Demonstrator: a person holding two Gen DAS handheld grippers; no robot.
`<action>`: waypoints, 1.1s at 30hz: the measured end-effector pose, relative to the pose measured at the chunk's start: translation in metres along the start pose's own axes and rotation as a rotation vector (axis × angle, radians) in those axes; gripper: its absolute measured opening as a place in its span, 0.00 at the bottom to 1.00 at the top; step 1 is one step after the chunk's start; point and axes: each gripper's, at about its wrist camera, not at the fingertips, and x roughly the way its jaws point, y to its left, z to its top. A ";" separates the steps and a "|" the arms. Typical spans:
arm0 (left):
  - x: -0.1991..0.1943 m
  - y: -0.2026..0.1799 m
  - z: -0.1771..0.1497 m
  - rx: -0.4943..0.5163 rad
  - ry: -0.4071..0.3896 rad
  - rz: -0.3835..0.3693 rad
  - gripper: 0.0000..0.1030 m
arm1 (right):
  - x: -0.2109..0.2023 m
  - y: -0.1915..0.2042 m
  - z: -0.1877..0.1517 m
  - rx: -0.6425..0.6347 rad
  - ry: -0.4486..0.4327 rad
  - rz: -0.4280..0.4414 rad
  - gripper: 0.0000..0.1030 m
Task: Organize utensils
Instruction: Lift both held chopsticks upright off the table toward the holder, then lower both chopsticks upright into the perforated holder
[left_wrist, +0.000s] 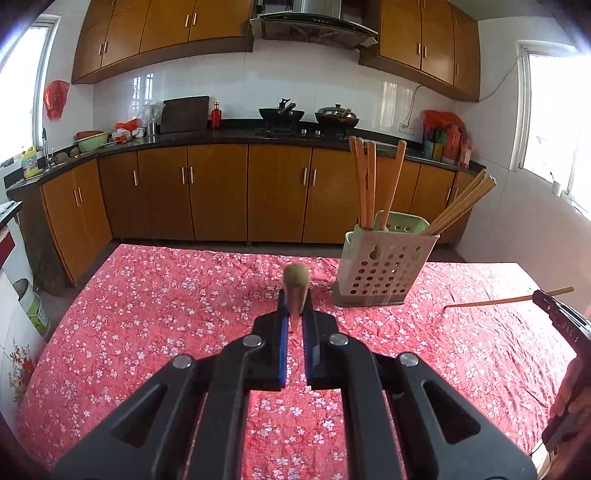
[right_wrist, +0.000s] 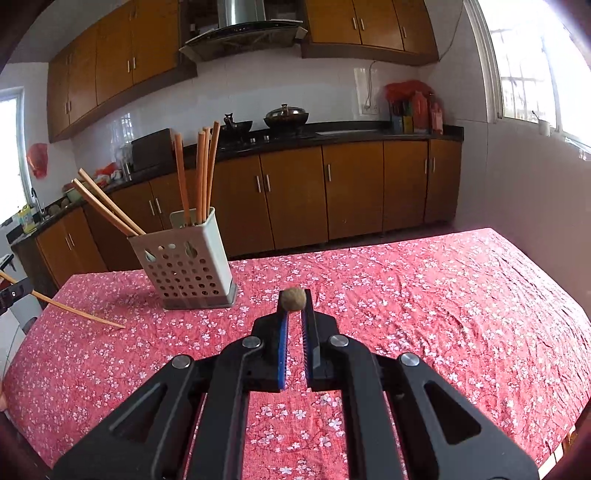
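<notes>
Both claws are up over the red flowered counter (left_wrist: 155, 295), and each one is clamped on a single chopstick. The left claw (left_wrist: 295, 295) pinches its chopstick (left_wrist: 295, 275) end-on to its own camera, so only the round butt shows there. From the right wrist view, that same stick slants down left of the holder, tip near the cloth. The right claw (right_wrist: 293, 299) grips the other chopstick (right_wrist: 293, 298), again seen end-on. From the left wrist view, it runs almost level to the right of the holder. The pale perforated holder (left_wrist: 384, 269) stands upright on the counter between the two claws. In it, four chopsticks (left_wrist: 369, 184) stand upright and another bunch (left_wrist: 461, 201) leans outward.
</notes>
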 end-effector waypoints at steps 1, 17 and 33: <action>-0.001 0.000 0.001 -0.003 -0.004 -0.001 0.08 | 0.000 0.000 0.000 0.001 -0.005 0.000 0.07; -0.029 -0.016 0.047 0.042 -0.100 -0.081 0.08 | -0.034 0.024 0.048 -0.026 -0.170 0.066 0.07; -0.051 -0.088 0.143 0.086 -0.308 -0.182 0.07 | -0.064 0.068 0.127 -0.024 -0.471 0.241 0.07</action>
